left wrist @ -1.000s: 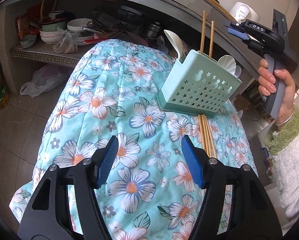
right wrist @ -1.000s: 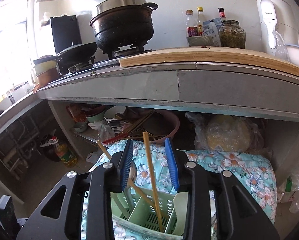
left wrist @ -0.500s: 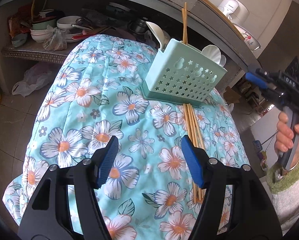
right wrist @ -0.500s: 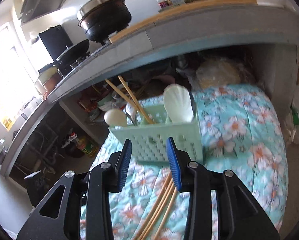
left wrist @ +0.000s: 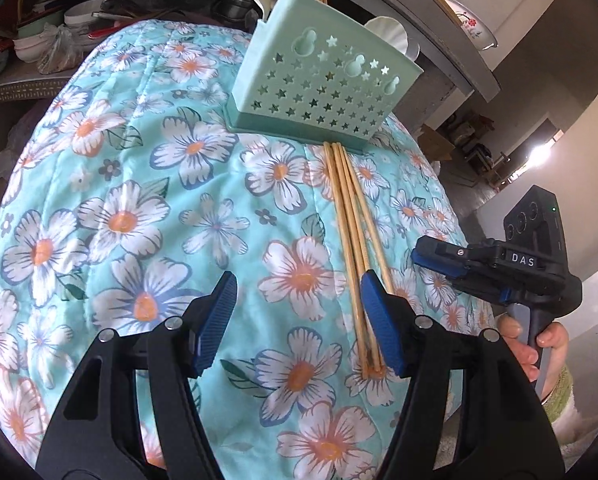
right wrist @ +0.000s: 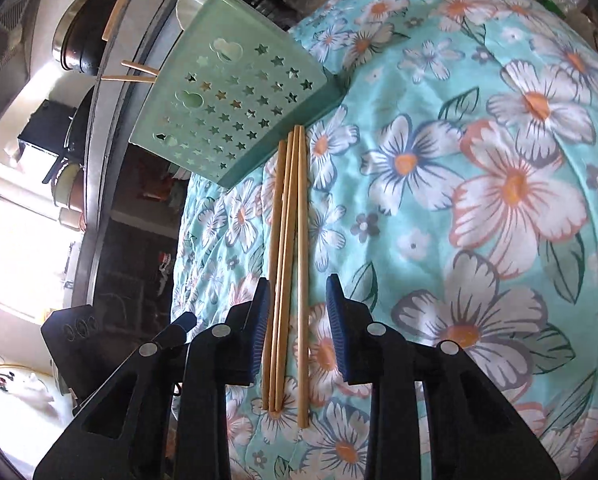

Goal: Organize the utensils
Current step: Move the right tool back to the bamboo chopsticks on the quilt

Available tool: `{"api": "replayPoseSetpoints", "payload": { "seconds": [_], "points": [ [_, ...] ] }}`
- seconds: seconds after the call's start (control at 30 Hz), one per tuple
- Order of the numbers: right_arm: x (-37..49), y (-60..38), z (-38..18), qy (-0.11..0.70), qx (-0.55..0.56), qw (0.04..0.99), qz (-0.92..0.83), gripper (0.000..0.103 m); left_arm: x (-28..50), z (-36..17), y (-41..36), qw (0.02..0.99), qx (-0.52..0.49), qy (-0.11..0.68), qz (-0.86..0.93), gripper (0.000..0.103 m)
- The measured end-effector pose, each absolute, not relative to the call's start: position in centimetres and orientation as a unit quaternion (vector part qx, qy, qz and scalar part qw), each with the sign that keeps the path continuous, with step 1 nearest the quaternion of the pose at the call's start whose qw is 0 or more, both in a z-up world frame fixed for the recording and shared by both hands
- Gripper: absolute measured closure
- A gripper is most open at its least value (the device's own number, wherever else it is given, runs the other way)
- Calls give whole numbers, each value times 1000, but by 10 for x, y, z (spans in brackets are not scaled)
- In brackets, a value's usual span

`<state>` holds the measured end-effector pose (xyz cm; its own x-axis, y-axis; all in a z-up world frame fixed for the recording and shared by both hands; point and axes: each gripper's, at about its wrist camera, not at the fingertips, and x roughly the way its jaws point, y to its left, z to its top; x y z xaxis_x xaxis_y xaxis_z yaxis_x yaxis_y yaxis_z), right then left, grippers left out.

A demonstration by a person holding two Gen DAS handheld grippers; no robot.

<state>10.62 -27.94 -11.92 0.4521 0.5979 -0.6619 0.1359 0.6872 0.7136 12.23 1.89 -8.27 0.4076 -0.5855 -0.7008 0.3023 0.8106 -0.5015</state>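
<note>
Quilted floral cloth, slim wooden chopsticks, star-perforated mint plastic caddy

- The left gripper had black plastic arms, ribbed blue pads on its fingers and round silver screws at the joints.
- The right gripper was built the same: black arms, blue ribbed pads, silver screws.
- Its black body bore white letters "DAS" and three round dimples behind the lettering.
- The hand below that lettering came out of a fuzzy green cuff over a white fleecy sleeve.
</note>
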Motion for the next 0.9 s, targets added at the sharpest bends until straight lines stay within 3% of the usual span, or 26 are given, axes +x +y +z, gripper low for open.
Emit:
{"api": "replayPoseSetpoints", "payload": {
  "seconds": [0.2, 0.43, 0.63, 0.9],
  "points": [
    [115, -265, -130, 518, 366, 753, 175, 80, 129, -99, 2, 797, -200, 487, -297, 58],
    [117, -266, -155, 528, 401, 727, 181, 94, 130, -108, -2, 786, -212, 497, -300, 73],
    [116, -271, -157, 522, 409, 725, 188, 96, 133, -111, -4, 782, -213, 502, -303, 80],
    [105, -295, -149, 510, 392, 746, 172, 96, 133, -110, -16, 786, -187, 509, -297, 80]
  ]
}}
